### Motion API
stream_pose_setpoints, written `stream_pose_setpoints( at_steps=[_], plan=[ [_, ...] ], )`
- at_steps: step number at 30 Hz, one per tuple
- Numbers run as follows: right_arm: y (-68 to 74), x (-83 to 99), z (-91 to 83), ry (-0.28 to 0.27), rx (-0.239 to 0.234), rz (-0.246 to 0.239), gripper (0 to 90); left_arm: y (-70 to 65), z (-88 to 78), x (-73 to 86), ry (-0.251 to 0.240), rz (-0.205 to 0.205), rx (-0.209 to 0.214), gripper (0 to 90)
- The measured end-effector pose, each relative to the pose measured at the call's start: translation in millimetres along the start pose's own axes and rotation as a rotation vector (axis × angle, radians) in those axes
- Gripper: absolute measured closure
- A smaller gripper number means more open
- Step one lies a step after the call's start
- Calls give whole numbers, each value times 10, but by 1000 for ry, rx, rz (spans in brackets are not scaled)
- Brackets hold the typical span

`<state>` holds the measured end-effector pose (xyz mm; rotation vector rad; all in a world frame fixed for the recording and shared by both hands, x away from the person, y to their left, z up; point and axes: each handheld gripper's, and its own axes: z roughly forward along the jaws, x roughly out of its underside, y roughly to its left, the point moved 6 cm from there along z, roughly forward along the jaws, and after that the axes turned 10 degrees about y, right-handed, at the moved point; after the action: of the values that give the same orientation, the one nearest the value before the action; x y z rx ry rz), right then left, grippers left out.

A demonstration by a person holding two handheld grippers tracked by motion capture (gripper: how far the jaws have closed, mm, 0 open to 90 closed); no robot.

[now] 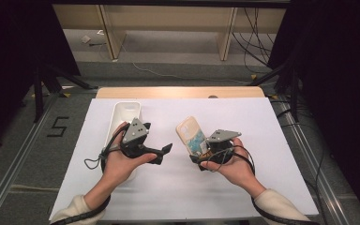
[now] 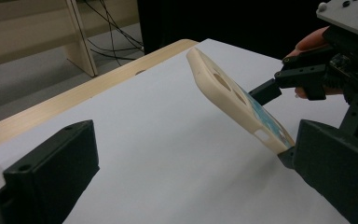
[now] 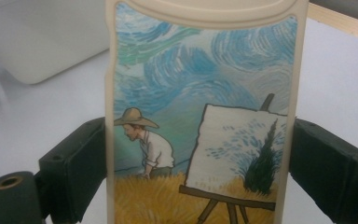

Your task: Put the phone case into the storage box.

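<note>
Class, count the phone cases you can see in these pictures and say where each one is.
1: the phone case is clamped between the right tongs, lifted above the white sheet. More could be hidden inside the white tray.

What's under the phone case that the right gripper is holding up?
Under the phone case lies bare white table cover; the case is tilted up in the right gripper, clear of it. The spot beneath its gripped end is hidden by the jaws.
</note>
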<state>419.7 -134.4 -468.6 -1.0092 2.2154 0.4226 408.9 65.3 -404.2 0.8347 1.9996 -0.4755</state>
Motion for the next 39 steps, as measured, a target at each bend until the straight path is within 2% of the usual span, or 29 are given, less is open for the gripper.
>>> stream_pose_setpoints(
  at_steps=[11,24,28,39],
  plan=[
    [137,-7,60,15,-22,-17,114,-67,150,-105,15,-4,10,0],
    [226,-15,86,15,-33,-37,114,-104,305,-186,44,1,12,23],
    [246,-18,90,13,-33,-43,114,-109,351,-183,63,-6,12,35],
    [302,-35,86,8,-35,-60,114,-112,414,-251,66,-25,13,88]
  ],
)
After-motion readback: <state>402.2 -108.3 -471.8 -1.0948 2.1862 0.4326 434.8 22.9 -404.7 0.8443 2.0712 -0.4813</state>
